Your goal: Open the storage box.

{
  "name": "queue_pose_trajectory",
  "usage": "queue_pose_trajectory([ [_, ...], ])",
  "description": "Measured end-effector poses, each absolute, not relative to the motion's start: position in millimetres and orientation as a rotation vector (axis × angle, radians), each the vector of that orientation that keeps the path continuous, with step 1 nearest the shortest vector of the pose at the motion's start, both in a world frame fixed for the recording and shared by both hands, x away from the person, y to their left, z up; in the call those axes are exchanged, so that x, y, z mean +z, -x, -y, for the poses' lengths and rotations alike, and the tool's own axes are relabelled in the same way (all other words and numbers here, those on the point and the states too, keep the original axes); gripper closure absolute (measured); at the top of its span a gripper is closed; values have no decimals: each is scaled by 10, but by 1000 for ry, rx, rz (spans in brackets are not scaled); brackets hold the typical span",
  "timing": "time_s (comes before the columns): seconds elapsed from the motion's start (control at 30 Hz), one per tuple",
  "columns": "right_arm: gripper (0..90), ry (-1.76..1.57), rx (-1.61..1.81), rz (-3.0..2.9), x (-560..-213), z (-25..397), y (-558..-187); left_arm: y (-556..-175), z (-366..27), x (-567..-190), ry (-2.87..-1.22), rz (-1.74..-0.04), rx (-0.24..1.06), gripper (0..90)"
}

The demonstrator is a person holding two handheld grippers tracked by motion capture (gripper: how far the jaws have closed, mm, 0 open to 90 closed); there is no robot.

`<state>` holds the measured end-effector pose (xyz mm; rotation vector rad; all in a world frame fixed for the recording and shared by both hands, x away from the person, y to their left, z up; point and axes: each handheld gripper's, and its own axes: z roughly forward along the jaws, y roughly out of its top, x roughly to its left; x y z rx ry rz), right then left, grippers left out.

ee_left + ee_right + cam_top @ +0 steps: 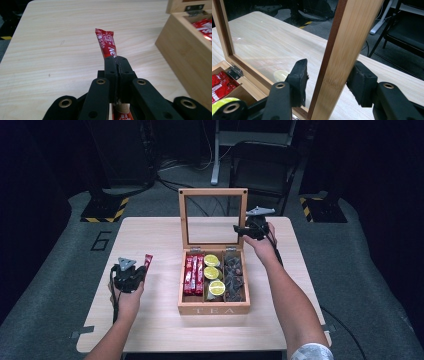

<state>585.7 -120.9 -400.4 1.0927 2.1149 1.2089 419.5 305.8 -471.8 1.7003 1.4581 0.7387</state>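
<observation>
tea box held open, red sachet in left gripper

left gripper point(141, 270) is clamped on a long red foil sachet with white print point(107, 45); the jaws are pressed together with the packet pinched between them. one end of the sachet sticks out ahead of the jaw tips and tilts up off the pale wooden table point(150, 240), the other end runs back under the jaws. in the high view the sachet point(148, 261) rises just past the tips of this gripper. the open bamboo box marked "tea" point(214, 309) sits well to the right of this gripper, apart from it.

right gripper point(328, 75) straddles the right-hand wooden rail of the upright glass-paned box lid point(344, 42). the jaws are spread wide, one on the glass side and one on the outer side; the rail passes between them. whether the pads press the wood, i cannot tell. in the high view this gripper point(242, 231) is at the lid's right edge point(244, 215), above the rear of the box.

box contents, near side of the lid from the right gripper: more red sachets point(193, 275) in the left compartment, round yellow-green packets point(213, 274) in the middle, dark wrapped pieces point(234, 276) in the right.
</observation>
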Motion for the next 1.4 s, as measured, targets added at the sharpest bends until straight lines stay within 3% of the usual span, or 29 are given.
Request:
queue_pose_trajectory([
  [0.9, 499, -1098, 1216, -2115, -3998, 1209, -5849, -4242, -3164, -4996, -1781, -1549, 685, 869],
  [1.1, 493, -1110, 1226, -2115, -3991, 1210, -5844, -4258, -3176, -5011, -1769, -1549, 693, 687],
  [1.4, 494, -1109, 1230, -2119, -3986, 1213, -5844, -4238, -3172, -4971, -1772, -1519, 699, 596],
])
